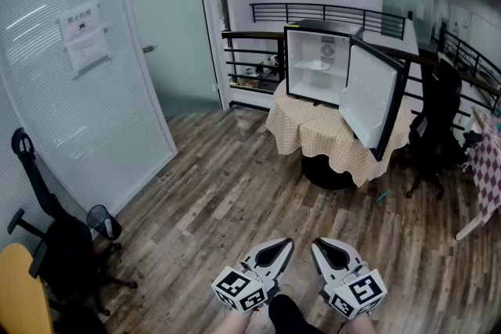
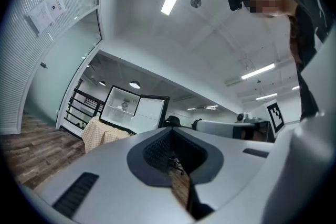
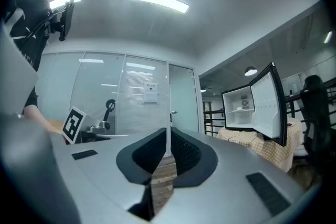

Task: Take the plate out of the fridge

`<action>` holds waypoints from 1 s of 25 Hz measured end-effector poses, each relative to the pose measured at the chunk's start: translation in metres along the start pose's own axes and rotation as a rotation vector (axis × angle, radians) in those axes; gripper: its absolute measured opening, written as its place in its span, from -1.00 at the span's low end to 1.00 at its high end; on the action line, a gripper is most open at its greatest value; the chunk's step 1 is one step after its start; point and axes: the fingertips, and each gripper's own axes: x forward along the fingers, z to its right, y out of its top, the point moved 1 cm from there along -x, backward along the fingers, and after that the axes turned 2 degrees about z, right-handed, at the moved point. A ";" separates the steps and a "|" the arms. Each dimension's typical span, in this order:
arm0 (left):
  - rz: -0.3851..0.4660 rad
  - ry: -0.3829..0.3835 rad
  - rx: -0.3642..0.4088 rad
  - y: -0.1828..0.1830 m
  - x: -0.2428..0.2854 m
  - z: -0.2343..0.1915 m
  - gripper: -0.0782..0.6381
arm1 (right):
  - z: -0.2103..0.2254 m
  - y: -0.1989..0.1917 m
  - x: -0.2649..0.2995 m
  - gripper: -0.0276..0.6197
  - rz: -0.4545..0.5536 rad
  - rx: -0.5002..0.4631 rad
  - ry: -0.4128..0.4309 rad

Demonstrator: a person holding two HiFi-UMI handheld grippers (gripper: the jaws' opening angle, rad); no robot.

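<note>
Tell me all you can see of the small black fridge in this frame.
The small black fridge, white inside, stands upright on a beige checked tablecloth, far across the wood floor. Its white-lined door hangs wide open to the right in the head view. A white plate rests on its shelf.

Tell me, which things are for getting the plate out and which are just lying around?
For the job: fridge, its open door, plate inside, left hand-held gripper and right hand-held gripper, both shut and empty.
Just lying about: table, left chair, right chair, notices.
</note>
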 end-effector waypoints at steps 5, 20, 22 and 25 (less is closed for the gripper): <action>-0.007 -0.018 0.016 0.005 0.044 -0.038 -0.75 | 0.042 -0.002 0.040 -0.76 0.003 -0.004 -0.006; -0.058 -0.018 -0.010 0.006 0.167 -0.173 -0.75 | 0.171 -0.018 0.168 -0.76 -0.018 0.086 -0.044; -0.054 -0.027 -0.008 0.009 0.182 -0.187 -0.75 | 0.185 -0.017 0.181 -0.76 -0.014 0.094 -0.056; -0.043 -0.031 -0.004 0.013 0.199 -0.204 -0.75 | 0.200 -0.018 0.199 -0.76 -0.010 0.104 -0.059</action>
